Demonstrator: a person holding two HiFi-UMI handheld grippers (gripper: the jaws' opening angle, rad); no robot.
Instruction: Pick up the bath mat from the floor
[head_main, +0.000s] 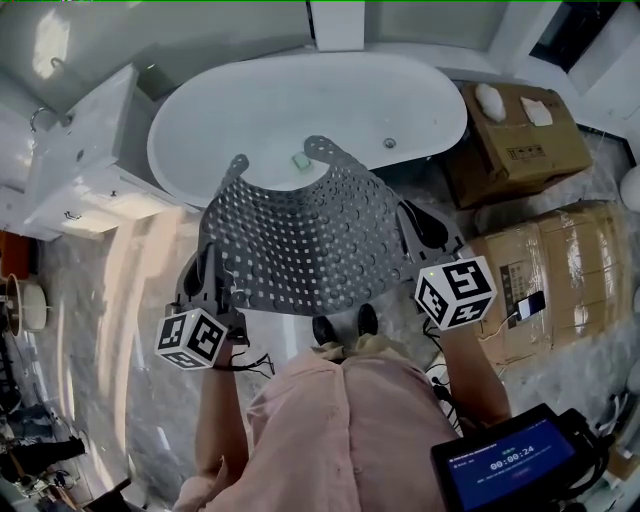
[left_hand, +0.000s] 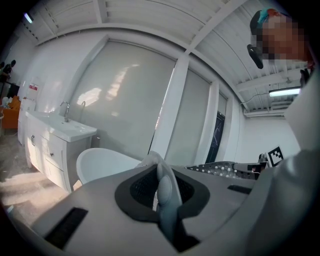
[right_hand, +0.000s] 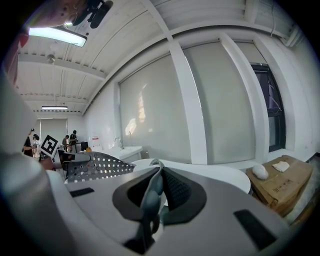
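The bath mat (head_main: 300, 240), grey and full of small holes, hangs spread out in the air between my two grippers, off the floor and in front of the bathtub. My left gripper (head_main: 220, 265) is shut on the mat's left edge, and a fold of it (left_hand: 164, 192) shows pinched between the jaws. My right gripper (head_main: 407, 228) is shut on the right edge, with the pinched fold (right_hand: 150, 192) visible in the right gripper view. Each gripper view also catches the mat's perforated sheet (left_hand: 225, 169) (right_hand: 95, 165) stretching towards the other gripper.
A white bathtub (head_main: 300, 110) stands just beyond the mat, with a white vanity cabinet (head_main: 90, 150) to its left. Cardboard boxes (head_main: 515, 140) (head_main: 550, 280) sit on the right. The person's shoes (head_main: 345, 325) stand on the marble floor below the mat. A screen device (head_main: 510, 465) is at lower right.
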